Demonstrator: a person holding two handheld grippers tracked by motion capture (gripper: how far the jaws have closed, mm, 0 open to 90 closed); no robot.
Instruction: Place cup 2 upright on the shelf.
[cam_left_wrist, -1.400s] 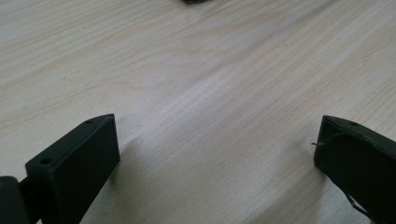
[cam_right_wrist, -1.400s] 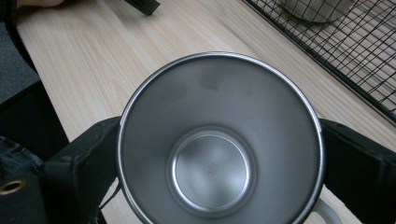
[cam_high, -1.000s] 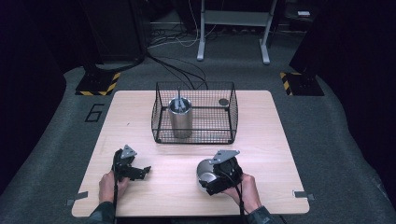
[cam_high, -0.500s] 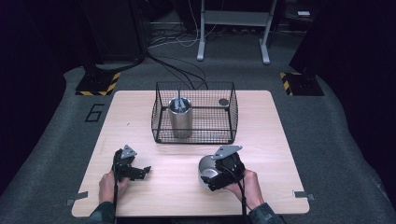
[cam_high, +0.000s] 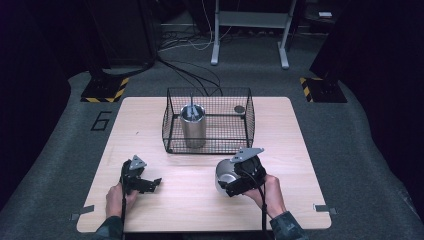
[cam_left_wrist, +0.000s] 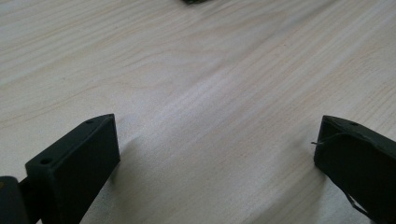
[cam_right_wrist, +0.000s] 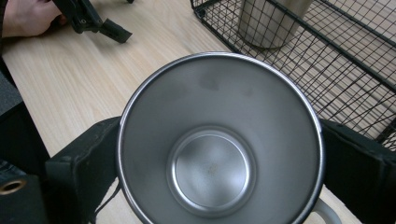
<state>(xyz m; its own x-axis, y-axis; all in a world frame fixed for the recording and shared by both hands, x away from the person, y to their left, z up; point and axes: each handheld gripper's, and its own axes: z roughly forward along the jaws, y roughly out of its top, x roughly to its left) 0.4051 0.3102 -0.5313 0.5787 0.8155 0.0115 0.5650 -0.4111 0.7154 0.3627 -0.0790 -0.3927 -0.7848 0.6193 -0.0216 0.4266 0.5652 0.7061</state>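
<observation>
A shiny steel cup (cam_high: 226, 175) is clamped between the jaws of my right gripper (cam_high: 234, 180) near the table's front right, tipped on its side with its mouth toward the gripper's camera. The right gripper view looks straight into the empty cup (cam_right_wrist: 212, 140), with my right gripper (cam_right_wrist: 219, 172) shut on its sides. Front left, my left gripper (cam_high: 146, 183) rests low on the wooden table (cam_high: 290, 135), open. In the left gripper view its jaws (cam_left_wrist: 215, 158) stand wide apart over bare wood.
A black wire basket (cam_high: 247, 125) stands at the table's middle back. It holds an upright steel cylinder (cam_high: 192, 125) at its left and a small dark round piece (cam_high: 240, 108) at its back right. The basket (cam_right_wrist: 345, 60) lies just ahead of the cup.
My right gripper has shifted a little to the right and toward the basket with the cup in it. The left gripper has stayed put.
</observation>
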